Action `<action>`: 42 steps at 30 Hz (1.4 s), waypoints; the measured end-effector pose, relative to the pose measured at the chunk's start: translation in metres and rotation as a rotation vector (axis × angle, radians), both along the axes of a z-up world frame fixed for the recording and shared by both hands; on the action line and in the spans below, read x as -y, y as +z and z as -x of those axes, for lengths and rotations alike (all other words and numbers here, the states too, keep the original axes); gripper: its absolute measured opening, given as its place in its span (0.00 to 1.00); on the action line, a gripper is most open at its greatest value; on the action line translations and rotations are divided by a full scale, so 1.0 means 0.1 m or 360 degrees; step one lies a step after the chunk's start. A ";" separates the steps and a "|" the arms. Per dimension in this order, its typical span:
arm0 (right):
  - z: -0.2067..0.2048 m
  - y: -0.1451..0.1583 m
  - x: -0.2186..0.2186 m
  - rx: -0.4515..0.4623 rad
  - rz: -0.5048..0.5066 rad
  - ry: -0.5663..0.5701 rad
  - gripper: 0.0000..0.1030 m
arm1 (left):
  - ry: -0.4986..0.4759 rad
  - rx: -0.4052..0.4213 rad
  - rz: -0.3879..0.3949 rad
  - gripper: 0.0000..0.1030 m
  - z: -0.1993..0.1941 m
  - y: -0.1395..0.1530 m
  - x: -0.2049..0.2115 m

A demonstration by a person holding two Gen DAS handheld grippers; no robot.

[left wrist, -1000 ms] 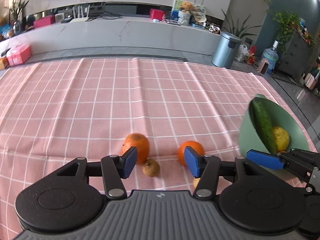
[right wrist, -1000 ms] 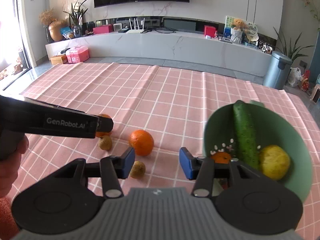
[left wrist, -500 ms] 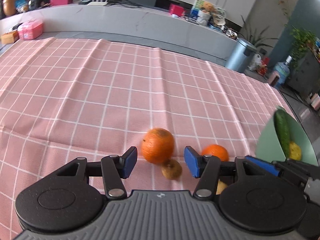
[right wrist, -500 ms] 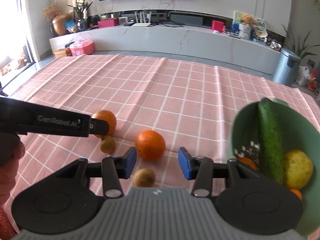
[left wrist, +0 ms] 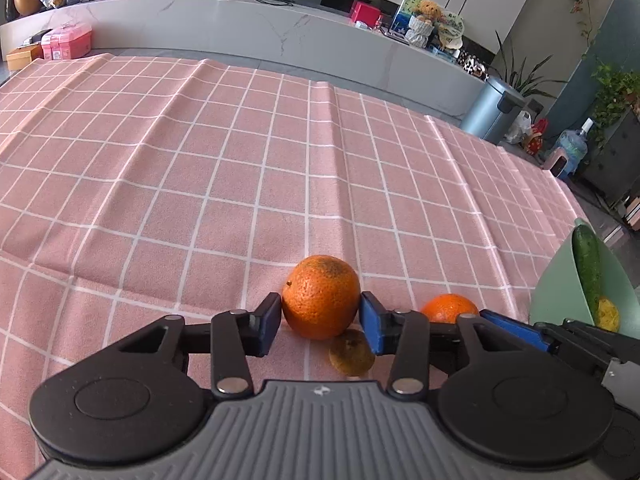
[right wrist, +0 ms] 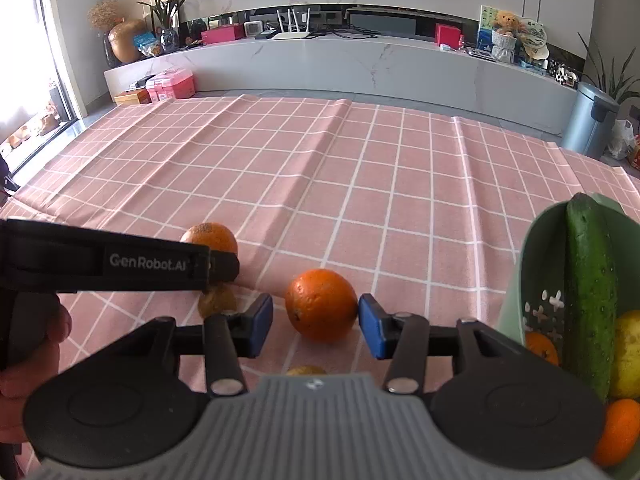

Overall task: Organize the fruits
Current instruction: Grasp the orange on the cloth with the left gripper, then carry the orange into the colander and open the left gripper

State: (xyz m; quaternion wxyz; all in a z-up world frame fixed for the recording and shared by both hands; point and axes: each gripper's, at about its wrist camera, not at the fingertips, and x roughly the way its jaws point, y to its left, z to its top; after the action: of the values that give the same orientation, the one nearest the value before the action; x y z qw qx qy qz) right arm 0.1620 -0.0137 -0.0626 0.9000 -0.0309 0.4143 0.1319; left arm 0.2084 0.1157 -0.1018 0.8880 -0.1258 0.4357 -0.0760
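Left gripper (left wrist: 320, 322) closing, pads touching round dimpled orange (left wrist: 321, 296). Right gripper (right wrist: 316, 326) apart, straddled smooth second orange (right wrist: 321, 304).

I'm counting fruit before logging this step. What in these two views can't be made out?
- Right wrist view: a small brown fruit is half hidden behind the left gripper.
- Right wrist view: a yellowish fruit barely shows above the gripper body, kind unclear.
- Both views: the green bowl is cut by the frame edge, so its contents can't be counted.
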 end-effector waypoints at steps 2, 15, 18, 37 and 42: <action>-0.01 -0.01 0.01 -0.0006 0.0010 -0.0011 0.43 | 0.0000 0.0005 0.0000 0.46 0.00 0.00 0.00; 0.00 0.08 0.03 0.0019 0.0026 -0.0006 0.35 | 0.0022 0.0052 0.0004 0.44 0.04 0.10 -0.02; 0.07 0.19 0.06 0.0052 0.0015 0.0007 0.35 | 0.0019 0.0083 0.0035 0.44 0.09 0.19 0.00; 0.82 0.99 0.91 0.0255 0.0027 -0.0111 0.35 | -0.0320 0.0195 0.0278 0.44 0.55 0.85 0.74; 0.93 1.03 1.28 0.0231 0.0059 -0.0198 0.35 | -0.0433 0.0157 0.0279 0.44 0.55 0.86 1.01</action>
State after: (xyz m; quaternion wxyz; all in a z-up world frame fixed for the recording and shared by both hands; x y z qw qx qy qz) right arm 0.0686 -0.1414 0.0408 0.9334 -0.0311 0.3514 0.0655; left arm 0.1535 0.0147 -0.0154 0.8755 -0.1387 0.3962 -0.2394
